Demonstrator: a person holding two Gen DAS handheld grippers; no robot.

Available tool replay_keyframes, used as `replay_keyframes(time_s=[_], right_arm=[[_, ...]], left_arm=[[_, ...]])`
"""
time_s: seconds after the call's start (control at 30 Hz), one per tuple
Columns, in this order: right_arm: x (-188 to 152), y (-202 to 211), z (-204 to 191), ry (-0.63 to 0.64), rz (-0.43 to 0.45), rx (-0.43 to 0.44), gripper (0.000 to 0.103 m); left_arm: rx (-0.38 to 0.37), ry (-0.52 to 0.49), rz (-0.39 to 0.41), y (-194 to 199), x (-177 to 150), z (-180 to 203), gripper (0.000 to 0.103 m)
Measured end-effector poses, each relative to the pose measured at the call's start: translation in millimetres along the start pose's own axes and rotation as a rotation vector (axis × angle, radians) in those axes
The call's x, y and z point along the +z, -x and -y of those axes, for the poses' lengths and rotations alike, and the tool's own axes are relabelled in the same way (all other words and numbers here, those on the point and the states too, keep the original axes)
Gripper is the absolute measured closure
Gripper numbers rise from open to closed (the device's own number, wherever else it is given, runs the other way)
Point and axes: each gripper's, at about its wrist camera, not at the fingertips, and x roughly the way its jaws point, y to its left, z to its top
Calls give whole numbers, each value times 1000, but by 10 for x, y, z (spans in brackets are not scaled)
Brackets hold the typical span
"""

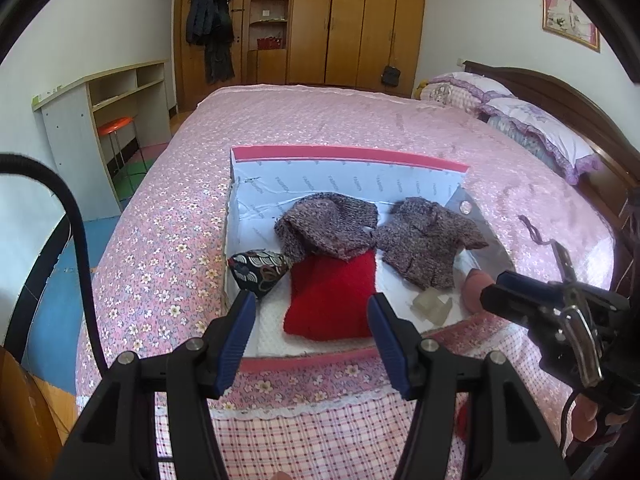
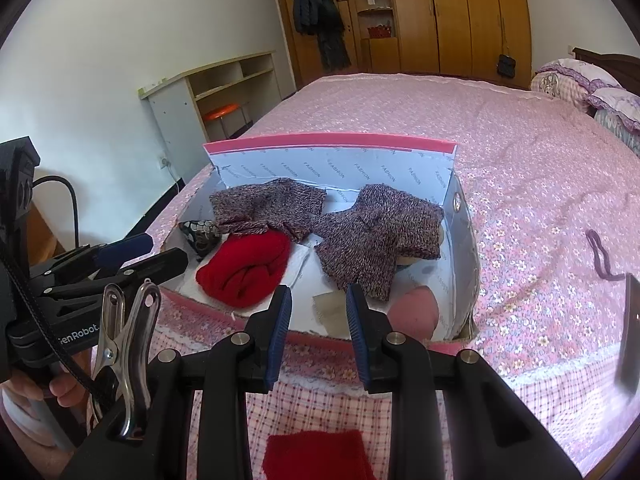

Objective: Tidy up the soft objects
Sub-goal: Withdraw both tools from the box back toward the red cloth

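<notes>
Open shoebox (image 1: 352, 154) on bed (image 1: 304, 120) near its foot edge. Inside: red knit (image 1: 332, 300) at front-left, grey knit piece (image 1: 328, 228) overlapping its far end, second grey knit (image 1: 428, 240) at right, patterned pouch (image 1: 256, 268) against left wall, pink round item (image 2: 412, 308) in front-right corner. Left gripper (image 1: 312, 320) released, empty, before box front edge. Right gripper (image 2: 318, 308) released, empty, over front rim.

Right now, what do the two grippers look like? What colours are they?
Both are black plastic with two long fingers tipped in ribbed dark blue pads and round silver screws at the joints. The left gripper has a thick black cable looping beside it and white "Robot" lettering on its side. The right gripper has a shiny silver metal clip fixed to its body.
</notes>
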Motion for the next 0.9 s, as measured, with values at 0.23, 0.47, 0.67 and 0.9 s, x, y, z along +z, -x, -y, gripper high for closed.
replay_keyframes(time_s=[0.23, 0.47, 0.67, 0.9], right_arm=[[-111, 138, -5, -10, 6, 5, 74], [-227, 295, -20, -15, 12, 7, 74], [-355, 416, -15, -16, 12, 0, 74], [-544, 532, 42, -38, 1, -8, 74]], left_arm=[[-14, -5, -6, 60, -84, 56, 42], [-31, -8, -10, 143, -205, 123, 42], [-42, -7, -10, 228, -315, 153, 42], [-62, -11, -24, 302, -460, 215, 42]])
